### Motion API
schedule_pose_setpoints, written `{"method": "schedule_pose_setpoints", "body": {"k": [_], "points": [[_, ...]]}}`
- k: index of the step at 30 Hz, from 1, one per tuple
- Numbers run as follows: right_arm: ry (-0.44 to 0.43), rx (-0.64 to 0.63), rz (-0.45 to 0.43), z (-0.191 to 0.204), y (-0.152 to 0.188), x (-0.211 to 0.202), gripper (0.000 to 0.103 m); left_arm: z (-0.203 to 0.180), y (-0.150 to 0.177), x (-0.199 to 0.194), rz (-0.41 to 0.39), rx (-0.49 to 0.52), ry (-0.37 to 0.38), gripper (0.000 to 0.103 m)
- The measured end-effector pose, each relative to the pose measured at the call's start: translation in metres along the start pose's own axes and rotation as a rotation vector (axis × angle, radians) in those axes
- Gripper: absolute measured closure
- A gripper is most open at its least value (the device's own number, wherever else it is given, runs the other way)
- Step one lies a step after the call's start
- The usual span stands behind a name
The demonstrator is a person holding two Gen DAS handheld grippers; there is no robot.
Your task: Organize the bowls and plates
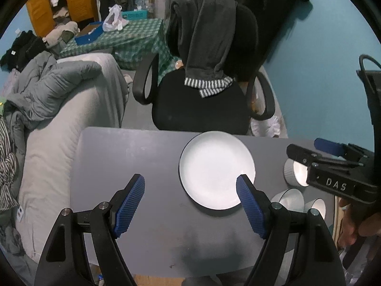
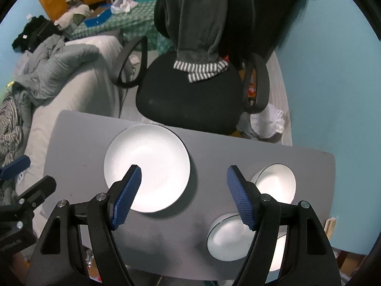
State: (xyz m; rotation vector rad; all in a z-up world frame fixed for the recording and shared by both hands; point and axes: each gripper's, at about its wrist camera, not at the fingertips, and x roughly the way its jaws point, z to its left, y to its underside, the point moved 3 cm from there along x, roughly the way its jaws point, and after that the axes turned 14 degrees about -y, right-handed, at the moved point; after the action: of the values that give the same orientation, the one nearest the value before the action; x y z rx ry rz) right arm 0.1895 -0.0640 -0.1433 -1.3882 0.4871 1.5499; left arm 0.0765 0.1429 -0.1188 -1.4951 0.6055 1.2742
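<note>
Both grippers hover over the table (image 1: 119,147), a flat matte grey top with rounded corners and faint scuffs. Left gripper (image 1: 190,191): fingers spread wide apart, nothing between them; pads are blue with a fine knurled grid texture, on black angular links. Right gripper (image 2: 183,183): same build, fingers also wide apart and empty.

Plate (image 1: 215,169) is round, shallow, glossy white with a thin dark rim, lying flat near the table's far edge, centre-right in the left view. Three bowls sit to its right: far bowl (image 2: 277,181) is round with a smooth white inside (its outer wall looks ribbed in the left view), near bowl (image 2: 228,238) is closer to the camera, and third bowl (image 2: 277,252) is mostly hidden behind the right finger.

Behind the table is a black fabric chair (image 1: 202,109) with looped plastic armrests and dark clothes (image 1: 207,35) draped over its back.
</note>
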Motion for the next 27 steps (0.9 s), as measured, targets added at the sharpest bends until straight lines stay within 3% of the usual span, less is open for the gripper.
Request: {"method": "schedule_pose_setpoints", "body": {"k": [15, 27], "points": [[0.004, -0.01, -0.122, 0.025, 0.014, -0.06, 0.03, 0.006, 0.013, -0.055, -0.07, -0.008, 0.041, 0.023], [0.04, 0.025, -0.209, 0.031, 0.027, -0.099, 0.03, -0.004, 0.02, -0.091, -0.14, 0.07, 0.065, 0.023]]}}
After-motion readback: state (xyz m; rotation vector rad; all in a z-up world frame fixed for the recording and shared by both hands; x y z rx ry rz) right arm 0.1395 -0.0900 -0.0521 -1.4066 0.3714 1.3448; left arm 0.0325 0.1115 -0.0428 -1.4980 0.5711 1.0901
